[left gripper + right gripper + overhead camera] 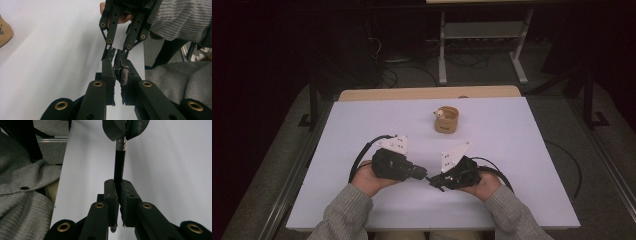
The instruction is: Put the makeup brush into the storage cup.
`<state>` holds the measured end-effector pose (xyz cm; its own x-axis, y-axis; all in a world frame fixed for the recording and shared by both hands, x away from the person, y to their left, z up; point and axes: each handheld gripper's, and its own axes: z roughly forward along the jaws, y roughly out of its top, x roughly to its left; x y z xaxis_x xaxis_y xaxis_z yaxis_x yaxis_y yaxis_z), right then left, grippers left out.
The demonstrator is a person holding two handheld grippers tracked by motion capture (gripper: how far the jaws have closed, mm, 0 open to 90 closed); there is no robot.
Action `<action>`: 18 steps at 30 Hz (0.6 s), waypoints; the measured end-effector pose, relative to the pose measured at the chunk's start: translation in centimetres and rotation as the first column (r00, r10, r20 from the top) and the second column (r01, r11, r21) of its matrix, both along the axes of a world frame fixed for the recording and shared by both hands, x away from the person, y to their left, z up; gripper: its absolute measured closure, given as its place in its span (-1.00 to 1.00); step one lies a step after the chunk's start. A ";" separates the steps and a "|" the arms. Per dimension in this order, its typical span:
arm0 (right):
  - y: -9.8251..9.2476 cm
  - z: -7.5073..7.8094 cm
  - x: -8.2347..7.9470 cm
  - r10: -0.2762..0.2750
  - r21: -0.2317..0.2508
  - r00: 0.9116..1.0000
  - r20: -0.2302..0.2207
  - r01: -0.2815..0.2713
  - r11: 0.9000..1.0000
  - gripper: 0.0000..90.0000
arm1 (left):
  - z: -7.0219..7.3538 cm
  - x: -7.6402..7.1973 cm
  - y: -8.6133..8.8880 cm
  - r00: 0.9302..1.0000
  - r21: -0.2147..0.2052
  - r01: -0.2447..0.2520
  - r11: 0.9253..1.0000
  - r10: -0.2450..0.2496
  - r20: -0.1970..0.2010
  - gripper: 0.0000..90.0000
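The step in hand looks like a handover of a small brush (119, 167) between the two grippers, low over the white table (522, 165) near its front edge. To do it well, one side should keep its hold firm until the other has the brush squarely. Only then should it let go and draw straight back along the handle, so the brush neither twists nor drops. The cup (446, 120) stands well apart, farther up the table, and seems the likely place for the brush. The left gripper (422, 174) has its fingers (108, 72) clenched, with the fuzzy bristle tip pinched between them. The right gripper (435, 181), tip to tip with it, has its fingers (111, 192) clamped tight on the black handle, below the silver collar.
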<state>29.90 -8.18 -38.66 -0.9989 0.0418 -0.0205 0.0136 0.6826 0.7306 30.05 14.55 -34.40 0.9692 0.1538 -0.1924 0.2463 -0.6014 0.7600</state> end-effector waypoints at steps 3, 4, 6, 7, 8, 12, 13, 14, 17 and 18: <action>0.2 0.0 -0.1 -0.007 -0.004 1.000 -0.003 0.007 1.000 0.83 | 0.3 -0.2 -0.3 1.000 0.031 0.002 1.000 -0.002 0.023 0.87; 0.2 0.0 -0.1 -0.005 -0.006 1.000 0.002 0.005 1.000 0.82 | 0.4 -0.2 -0.4 1.000 0.037 0.001 0.999 -0.002 0.021 0.87; 0.3 0.2 -0.1 -0.006 -0.020 1.000 -0.014 0.006 1.000 0.71 | 0.7 -0.2 -0.5 1.000 0.040 0.012 0.999 -0.013 0.019 0.87; 0.3 0.4 -0.1 0.003 -0.019 1.000 -0.024 -0.004 1.000 0.66 | 0.8 -0.2 -0.6 1.000 0.046 0.013 0.999 -0.013 0.019 0.87; 0.4 0.6 0.0 0.003 -0.031 0.999 -0.036 -0.005 1.000 0.65 | 0.9 -0.1 -0.7 1.000 0.050 0.019 0.999 -0.020 0.023 0.87; 0.3 1.0 0.3 -0.002 -0.044 0.999 -0.036 0.000 0.999 0.77 | 1.2 -0.1 -0.9 0.999 0.045 0.019 0.999 -0.020 0.031 0.87; 0.2 1.0 0.3 0.001 -0.044 0.999 -0.051 -0.003 0.999 0.82 | 1.3 -0.1 -0.9 0.999 0.049 0.019 0.999 -0.020 0.027 0.87; 0.2 1.0 0.3 0.005 -0.042 0.999 -0.047 -0.007 0.999 0.83 | 1.3 0.0 -0.9 0.999 0.050 0.022 0.999 -0.023 0.026 0.87; 0.2 1.0 0.3 0.006 -0.045 0.999 -0.052 -0.008 0.999 0.84 | 1.2 0.0 -1.0 1.000 0.049 0.008 0.999 -0.009 0.021 0.81; 0.2 0.9 0.2 -0.007 -0.034 0.998 -0.056 0.005 0.999 0.84 | 1.1 0.1 -1.0 1.000 0.049 0.000 0.999 -0.002 0.023 0.55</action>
<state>30.14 -8.00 -37.75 -0.9983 0.0478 0.0345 0.0583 0.7071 0.7047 30.12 13.55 -33.27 0.9734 0.1615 -0.1623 0.2284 -0.6381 0.7353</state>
